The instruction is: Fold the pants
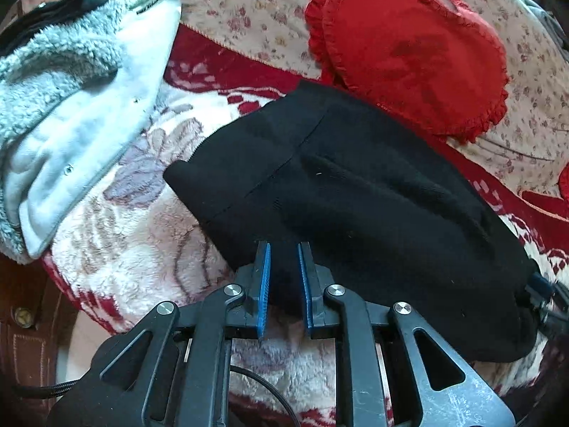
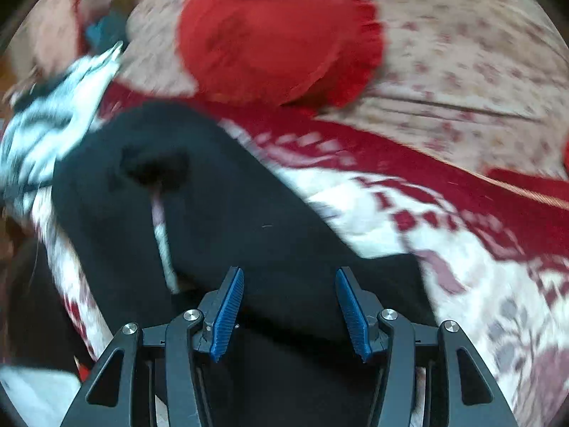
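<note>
The black pants (image 1: 355, 185) lie folded in a bundle on a white and red floral blanket (image 1: 135, 235). My left gripper (image 1: 284, 249) is shut on the near edge of the pants, a fold of black cloth pinched between its blue pads. In the right wrist view the pants (image 2: 231, 220) spread from the left to under my right gripper (image 2: 290, 277). That gripper is open, its blue pads wide apart over the black cloth, holding nothing. The right view is blurred. The right gripper also shows at the pants' right end in the left wrist view (image 1: 540, 291).
A red heart-shaped cushion (image 1: 409, 53) lies behind the pants on a floral sheet (image 1: 256, 10); it also shows in the right wrist view (image 2: 277, 32). A grey-white fleece garment (image 1: 71, 89) lies at the left. Brown furniture (image 1: 25, 320) stands at the lower left.
</note>
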`<state>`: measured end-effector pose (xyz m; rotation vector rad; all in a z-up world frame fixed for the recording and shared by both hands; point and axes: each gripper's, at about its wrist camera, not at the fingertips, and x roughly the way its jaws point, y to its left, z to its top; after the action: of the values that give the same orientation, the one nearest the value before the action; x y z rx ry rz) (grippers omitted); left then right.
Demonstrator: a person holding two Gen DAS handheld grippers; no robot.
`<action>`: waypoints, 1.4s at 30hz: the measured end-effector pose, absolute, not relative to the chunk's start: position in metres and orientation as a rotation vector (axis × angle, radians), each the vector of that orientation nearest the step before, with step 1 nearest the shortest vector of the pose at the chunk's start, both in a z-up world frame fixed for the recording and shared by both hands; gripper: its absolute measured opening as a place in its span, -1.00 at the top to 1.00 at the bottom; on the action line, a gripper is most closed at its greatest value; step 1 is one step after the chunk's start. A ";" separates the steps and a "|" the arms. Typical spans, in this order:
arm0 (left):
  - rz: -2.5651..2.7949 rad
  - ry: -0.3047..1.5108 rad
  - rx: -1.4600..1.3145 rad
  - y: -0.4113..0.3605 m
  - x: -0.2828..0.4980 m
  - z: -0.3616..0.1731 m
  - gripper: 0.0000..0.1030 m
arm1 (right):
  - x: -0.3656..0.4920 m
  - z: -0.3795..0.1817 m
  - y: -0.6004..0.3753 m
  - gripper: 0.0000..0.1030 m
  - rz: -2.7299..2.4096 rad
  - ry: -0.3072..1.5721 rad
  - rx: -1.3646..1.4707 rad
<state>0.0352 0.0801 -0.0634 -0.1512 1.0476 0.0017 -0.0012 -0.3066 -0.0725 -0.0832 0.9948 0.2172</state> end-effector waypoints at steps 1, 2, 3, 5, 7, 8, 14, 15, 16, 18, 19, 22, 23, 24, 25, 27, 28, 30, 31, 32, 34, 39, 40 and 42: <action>0.006 1.054 -0.158 0.081 0.038 -0.065 0.72 | -0.001 -0.076 -0.298 -0.03 0.263 0.994 -0.111; 0.007 1.058 -0.168 0.083 0.040 -0.066 0.72 | -0.004 -0.077 -0.296 -0.04 0.283 0.989 -0.133; 0.009 1.061 -0.185 0.086 0.044 -0.068 0.72 | -0.007 -0.077 -0.292 -0.05 0.305 0.983 -0.163; 0.013 1.060 -0.210 0.090 0.053 -0.069 0.72 | -0.009 -0.078 -0.288 -0.08 0.348 0.982 -0.199; 0.018 1.062 -0.214 0.091 0.058 -0.070 0.68 | -0.006 -0.084 -0.286 -0.08 0.355 0.975 -0.236; 0.020 1.061 -0.213 0.091 0.060 -0.070 0.66 | -0.005 -0.087 -0.286 -0.08 0.356 0.975 -0.252; 0.030 1.060 -0.146 0.082 0.070 -0.072 0.66 | 0.009 -0.083 -0.286 0.75 0.350 0.920 -0.238; 0.030 1.061 -0.144 0.083 0.071 -0.072 0.66 | 0.016 -0.078 -0.288 0.81 0.326 0.903 -0.230; 0.030 1.062 -0.144 0.083 0.071 -0.072 0.66 | 0.021 -0.074 -0.290 0.82 0.305 0.888 -0.222; 0.030 1.063 -0.150 0.085 0.074 -0.071 0.66 | 0.037 -0.064 -0.295 0.82 0.254 0.857 -0.200; 0.031 1.063 -0.154 0.086 0.075 -0.071 0.66 | 0.048 -0.058 -0.299 0.82 0.221 0.837 -0.193; 0.033 1.069 -0.167 0.090 0.079 -0.071 0.66 | 0.084 -0.046 -0.299 0.82 0.130 0.789 -0.244; 0.032 1.073 -0.171 0.091 0.080 -0.071 0.66 | 0.095 -0.045 -0.297 0.82 0.110 0.778 -0.254; 0.031 1.078 -0.177 0.092 0.081 -0.071 0.66 | 0.108 -0.044 -0.296 0.82 0.099 0.765 -0.253; 0.029 1.080 -0.181 0.093 0.081 -0.070 0.66 | 0.120 -0.046 -0.294 0.81 0.096 0.757 -0.255; 0.025 1.082 -0.194 0.097 0.081 -0.066 0.66 | 0.144 -0.059 -0.290 0.74 0.088 0.778 -0.251; 0.027 1.076 -0.196 0.099 0.081 -0.064 0.66 | 0.156 -0.070 -0.288 0.63 0.088 0.828 -0.246; 0.046 1.054 -0.196 0.107 0.080 -0.057 0.64 | 0.164 -0.084 -0.289 0.54 0.092 0.899 -0.235; 0.058 1.046 -0.195 0.111 0.081 -0.055 0.43 | 0.160 -0.083 -0.292 0.49 0.092 0.891 -0.231; 0.069 1.039 -0.198 0.116 0.081 -0.053 0.29 | 0.154 -0.079 -0.294 0.43 0.096 0.880 -0.219; 0.091 1.025 -0.242 0.130 0.082 -0.053 -0.03 | 0.137 -0.067 -0.303 0.20 0.108 0.862 -0.169; 0.095 1.073 -0.392 0.153 0.081 -0.073 -0.03 | 0.078 -0.035 -0.335 0.16 0.103 0.839 -0.098; 0.096 1.078 -0.403 0.153 0.080 -0.076 -0.05 | 0.064 -0.032 -0.344 0.13 0.088 0.836 -0.081; 0.088 1.087 -0.426 0.151 0.078 -0.082 -0.09 | 0.041 -0.032 -0.357 0.12 0.086 0.850 -0.024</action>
<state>0.0782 0.1511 -0.0824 -0.4264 1.0874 0.0883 0.0411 -0.3568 -0.0316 -0.0244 0.8500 0.0865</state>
